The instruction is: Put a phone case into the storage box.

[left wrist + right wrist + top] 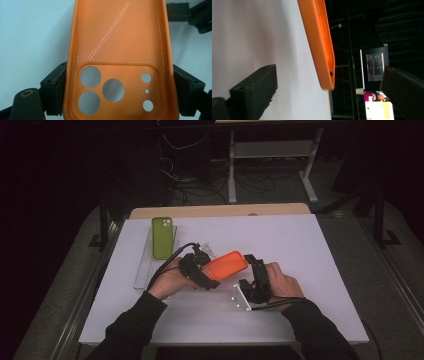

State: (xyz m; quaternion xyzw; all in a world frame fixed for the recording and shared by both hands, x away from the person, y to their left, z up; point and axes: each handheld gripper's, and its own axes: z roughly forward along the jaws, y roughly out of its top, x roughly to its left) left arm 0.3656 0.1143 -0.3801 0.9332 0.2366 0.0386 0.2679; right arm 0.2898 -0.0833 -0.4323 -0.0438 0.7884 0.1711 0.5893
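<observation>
My left claw (117, 100) pinching orange phone case (120, 50) by camera end, holding it above table (300, 250); right claw (329, 100) gaping, jaws flanking free end; likely handover; next: closing right squarely on rim.

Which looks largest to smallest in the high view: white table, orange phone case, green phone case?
1. White table
2. Orange phone case and green phone case: near alike; the orange one is tilted and partly covered, so no ranking.

I count one orange phone case (226, 264), one green phone (162, 237) just behind it, two grippers, one desk (300, 245)
</observation>
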